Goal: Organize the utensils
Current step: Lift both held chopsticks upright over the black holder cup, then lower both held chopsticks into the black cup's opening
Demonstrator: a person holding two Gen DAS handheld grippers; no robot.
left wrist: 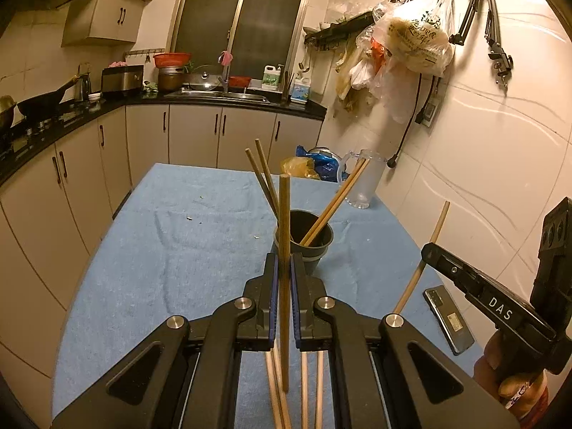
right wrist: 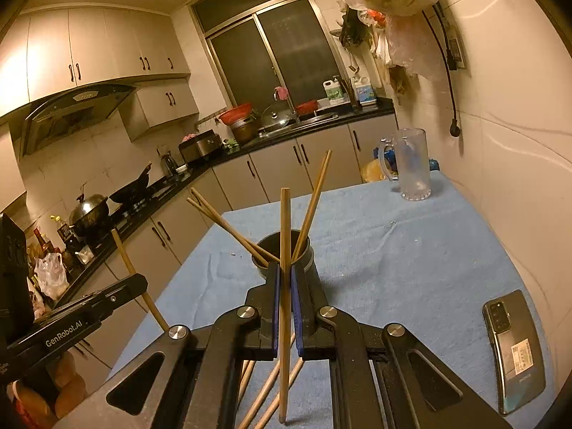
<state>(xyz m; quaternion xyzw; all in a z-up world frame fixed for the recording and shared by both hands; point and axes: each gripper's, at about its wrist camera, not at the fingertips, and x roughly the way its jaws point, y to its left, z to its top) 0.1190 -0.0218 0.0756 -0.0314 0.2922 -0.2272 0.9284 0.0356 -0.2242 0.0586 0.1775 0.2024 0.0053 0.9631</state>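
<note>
Both grippers loaded. My left gripper (left wrist: 285, 261) pinches one chopstick (left wrist: 284, 250) upright, jaws pressed against its middle; the right gripper (right wrist: 285, 268) pinches another chopstick (right wrist: 284, 250) the same way. Dark cup (left wrist: 307, 239) stands on the blue cloth (left wrist: 161, 243) just ahead, four chopsticks already leaning inside it. More loose chopsticks (left wrist: 304, 386) lie on the cloth beneath the jaws. I judge these sticks light, stiff and smooth, apt to pivot in a mid-shaft pinch. A firm hold near the middle should keep the tip steerable toward the cup mouth.
</note>
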